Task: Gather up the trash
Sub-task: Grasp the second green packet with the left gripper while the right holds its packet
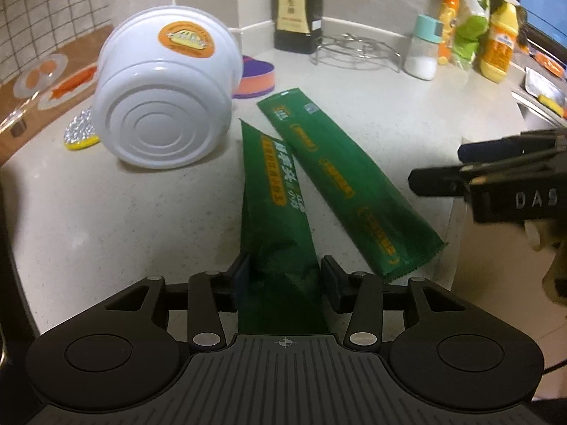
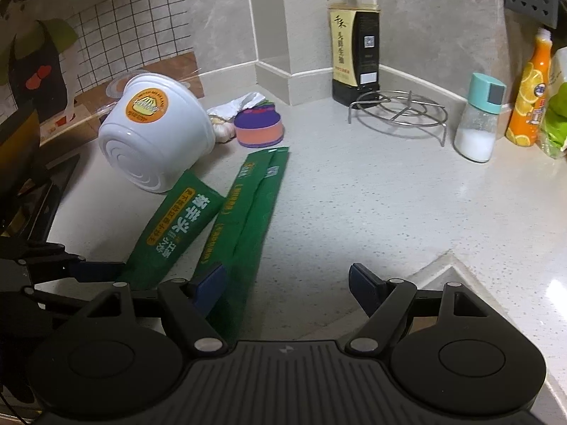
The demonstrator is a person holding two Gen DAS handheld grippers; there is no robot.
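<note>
We see two green wrappers [image 1: 354, 184] with orange labels, a white bowl [image 1: 166, 106] with orange sticker, on a speckled pale bench [image 1: 124, 219].

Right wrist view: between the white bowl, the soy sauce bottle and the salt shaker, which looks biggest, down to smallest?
1. white bowl, though it lies nearer the camera
2. soy sauce bottle
3. salt shaker

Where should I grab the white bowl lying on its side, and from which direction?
Take the white bowl by its rim, coming from the far side where its mouth faces. The ribbed base pointing toward the cameras looks too wide for the jaws, and the walls are smooth and rounded. The rim is hidden from both views, so check it first. The open left gripper is nearer.
</note>
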